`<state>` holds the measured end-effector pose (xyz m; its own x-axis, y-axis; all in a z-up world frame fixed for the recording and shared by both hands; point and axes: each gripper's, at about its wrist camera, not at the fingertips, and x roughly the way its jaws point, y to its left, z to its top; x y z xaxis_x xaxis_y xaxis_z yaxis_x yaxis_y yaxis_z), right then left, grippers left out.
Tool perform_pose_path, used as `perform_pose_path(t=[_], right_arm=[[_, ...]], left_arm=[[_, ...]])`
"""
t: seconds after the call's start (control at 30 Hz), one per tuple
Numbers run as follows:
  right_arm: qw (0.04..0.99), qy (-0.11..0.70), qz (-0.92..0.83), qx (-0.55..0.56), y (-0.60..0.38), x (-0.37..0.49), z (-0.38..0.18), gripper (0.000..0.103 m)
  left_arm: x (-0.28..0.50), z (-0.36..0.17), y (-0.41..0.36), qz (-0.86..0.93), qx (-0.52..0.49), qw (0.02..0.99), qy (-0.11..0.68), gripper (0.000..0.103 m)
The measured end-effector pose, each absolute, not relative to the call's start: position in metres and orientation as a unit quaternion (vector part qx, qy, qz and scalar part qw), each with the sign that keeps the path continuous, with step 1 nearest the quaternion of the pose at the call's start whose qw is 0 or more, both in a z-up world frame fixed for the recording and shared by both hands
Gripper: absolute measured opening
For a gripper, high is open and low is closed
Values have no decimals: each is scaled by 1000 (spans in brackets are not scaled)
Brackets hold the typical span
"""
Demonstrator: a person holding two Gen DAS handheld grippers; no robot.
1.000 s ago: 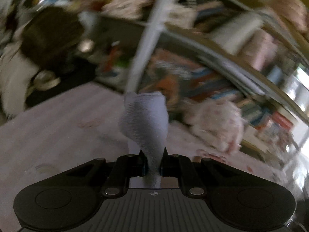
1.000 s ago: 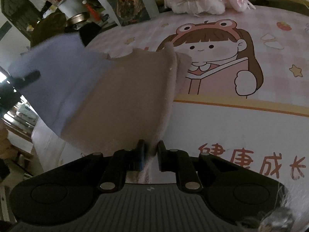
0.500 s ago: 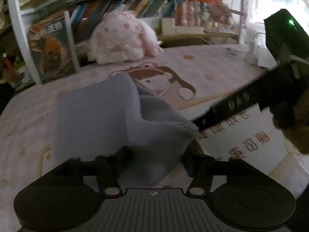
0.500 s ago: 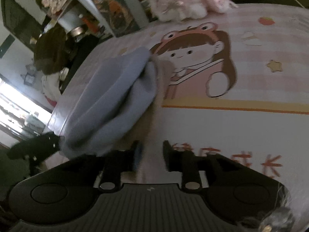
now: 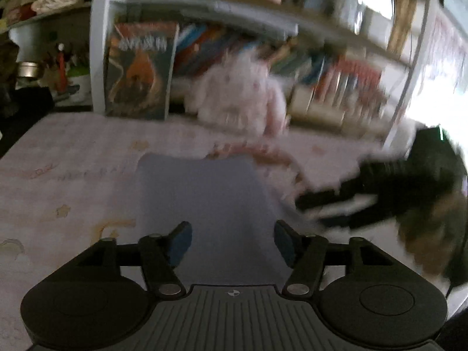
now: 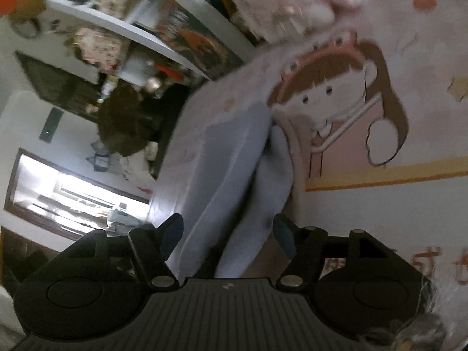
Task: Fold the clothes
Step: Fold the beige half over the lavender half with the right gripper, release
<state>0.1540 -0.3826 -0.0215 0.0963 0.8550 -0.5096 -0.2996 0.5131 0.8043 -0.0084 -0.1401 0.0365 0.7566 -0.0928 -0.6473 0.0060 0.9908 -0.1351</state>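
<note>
A grey-blue garment (image 5: 210,201) lies folded on the pink cartoon bedsheet (image 5: 64,175). My left gripper (image 5: 232,241) is open, its jaws spread wide just above the garment's near edge, holding nothing. My right gripper (image 6: 228,234) is open too, over the same garment (image 6: 231,163), which shows a fold ridge and a beige underside. The right gripper also shows in the left wrist view (image 5: 365,193), blurred, at the garment's right side.
A pink plush toy (image 5: 242,99) sits at the back of the bed against a bookshelf (image 5: 336,84) with an upright book (image 5: 137,73). In the right wrist view the bed edge (image 6: 172,146) drops off at the left toward a dark chair (image 6: 125,122).
Both grippers held the garment a second ago. Both have opened wide and let it go; it now lies flat on the bed. The left view has swung round and both views are blurred.
</note>
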Motion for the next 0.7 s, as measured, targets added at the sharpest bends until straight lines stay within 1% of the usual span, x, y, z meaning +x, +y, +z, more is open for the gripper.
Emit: perform_pose_path(t=[0.07, 0.1, 0.17, 0.2, 0.23, 0.27, 0.3, 0.33, 0.37, 0.47, 0.53, 0.6, 0.67, 0.7], right_arm=[[687, 540, 410, 261, -369, 159, -29, 66], [685, 543, 409, 262, -362, 162, -32, 66], [696, 536, 407, 250, -350, 164, -32, 63], [709, 525, 407, 238, -345, 163, -28, 45], [727, 500, 419, 212, -339, 159, -20, 24], [746, 462, 444, 179, -335, 151, -9, 21], [762, 413, 477, 147, -334, 139, 4, 12], [773, 356, 513, 117, -336, 124, 17, 8], [780, 323, 528, 95, -337, 115, 23, 8], [828, 307, 468, 23, -331, 115, 21, 8], [841, 373, 391, -5, -326, 138, 0, 8], [838, 390, 381, 18, -335, 144, -5, 10], [838, 386, 382, 45, -346, 143, -1, 32], [836, 382, 390, 56, -351, 140, 4, 56]], left_arm=[[-8, 20, -142, -28, -52, 926, 373, 48], [-11, 15, -145, -29, -42, 926, 375, 48], [-14, 9, -151, -34, -23, 924, 379, 48], [-15, 6, -153, -36, -15, 923, 382, 48], [-14, 6, -153, -37, -15, 922, 384, 48], [-14, 5, -152, -38, -14, 922, 386, 48], [-13, 5, -151, -39, -14, 921, 388, 48], [-13, 4, -150, -39, -14, 920, 390, 48], [-12, 4, -150, -40, -13, 919, 392, 48], [-10, 3, -149, -43, -14, 918, 393, 53], [-7, 4, -150, -45, -17, 917, 396, 58], [-5, 8, -150, -48, -21, 916, 397, 60], [-6, 14, -148, -48, -25, 918, 392, 60], [-8, 19, -145, -46, -29, 922, 385, 60]])
